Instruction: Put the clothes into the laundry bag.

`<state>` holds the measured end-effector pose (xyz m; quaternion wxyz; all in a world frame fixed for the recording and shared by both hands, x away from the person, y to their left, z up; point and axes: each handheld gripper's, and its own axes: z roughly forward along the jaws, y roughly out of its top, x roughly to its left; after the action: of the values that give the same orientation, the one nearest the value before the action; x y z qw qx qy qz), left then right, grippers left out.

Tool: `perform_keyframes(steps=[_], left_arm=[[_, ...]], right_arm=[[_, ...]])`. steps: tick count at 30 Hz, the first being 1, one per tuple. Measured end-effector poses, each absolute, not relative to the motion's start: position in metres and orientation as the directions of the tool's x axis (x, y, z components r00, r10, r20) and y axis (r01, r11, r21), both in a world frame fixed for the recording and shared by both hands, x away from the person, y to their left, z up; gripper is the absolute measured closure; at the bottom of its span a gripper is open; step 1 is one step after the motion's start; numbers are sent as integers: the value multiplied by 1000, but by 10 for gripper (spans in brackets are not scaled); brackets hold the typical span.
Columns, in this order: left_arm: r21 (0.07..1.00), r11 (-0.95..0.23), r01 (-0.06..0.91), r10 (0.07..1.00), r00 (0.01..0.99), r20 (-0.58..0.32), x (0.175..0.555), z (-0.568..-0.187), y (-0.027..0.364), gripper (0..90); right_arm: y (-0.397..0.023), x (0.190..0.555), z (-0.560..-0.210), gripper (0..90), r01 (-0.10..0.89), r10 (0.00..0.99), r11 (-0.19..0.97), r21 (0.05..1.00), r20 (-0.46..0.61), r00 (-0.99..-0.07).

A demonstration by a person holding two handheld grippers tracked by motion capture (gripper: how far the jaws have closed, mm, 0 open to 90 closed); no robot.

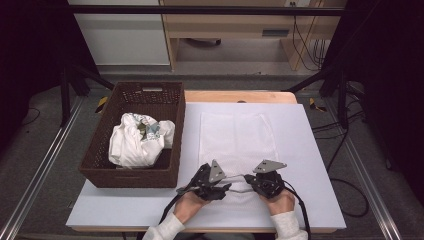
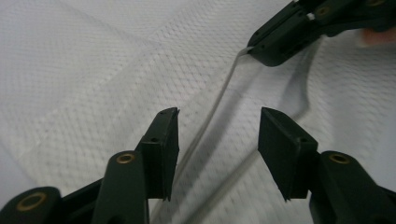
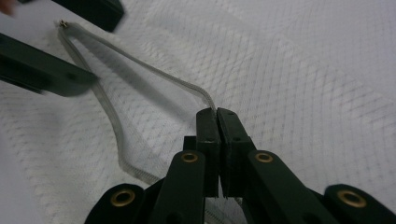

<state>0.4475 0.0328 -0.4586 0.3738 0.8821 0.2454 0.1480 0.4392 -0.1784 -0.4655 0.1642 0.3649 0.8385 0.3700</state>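
A white mesh bag (image 1: 237, 135) lies flat on the white table top, its near end at the two grippers. My right gripper (image 3: 216, 114) is shut on the bag's grey zipper edge (image 3: 154, 70) and lifts it into a loop off the mesh. In the left gripper view that same edge (image 2: 219, 100) runs up between the jaws of my left gripper (image 2: 218, 126), which stands open with neither pad touching it. The right gripper (image 2: 261, 49) pinches the edge at the upper right there. In the high view the left gripper (image 1: 227, 186) and right gripper (image 1: 248, 181) face each other closely.
A dark woven basket (image 1: 150, 92) stands at the table's left side with a crumpled white cloth (image 1: 140, 140) inside. The table's front edge runs just below the person's hands. Shelving and cables sit beyond the far edge.
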Motion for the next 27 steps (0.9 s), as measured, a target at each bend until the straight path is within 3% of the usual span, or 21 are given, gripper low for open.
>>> perform_keyframes(steps=[3,7,9,10,12,16,18,22,24,27], left_arm=[[727,-600,333,550,832,73,456,-465,25,513],[725,-608,322,546,833,88,459,-468,25,790],[739,-593,320,541,838,71,458,-467,25,863],[741,-594,313,540,838,80,458,-466,26,866],[760,-576,301,543,836,81,456,-463,27,868],[782,-556,282,542,836,84,454,-458,31,867],[786,-553,276,534,842,80,451,-458,32,865],[786,-551,281,531,845,70,449,-461,34,831],[787,-544,291,534,843,57,445,-461,36,782],[787,-541,295,544,837,60,433,-456,43,669]], right_arm=[[-179,439,-462,882,479,728,462,746,-11,-686],[-179,438,-461,883,478,729,455,751,-6,-685],[-179,438,-461,877,481,729,453,751,-1,-685],[-178,438,-462,847,478,729,454,752,-6,-684],[-178,437,-461,701,473,740,454,755,-23,-673],[-177,438,-464,620,475,750,454,754,-36,-660],[-177,439,-465,652,482,761,449,752,-39,-648],[-179,442,-464,808,497,759,428,755,-2,-651],[-181,443,-464,875,505,756,420,754,17,-654],[-180,442,-463,883,503,759,413,759,18,-651]])
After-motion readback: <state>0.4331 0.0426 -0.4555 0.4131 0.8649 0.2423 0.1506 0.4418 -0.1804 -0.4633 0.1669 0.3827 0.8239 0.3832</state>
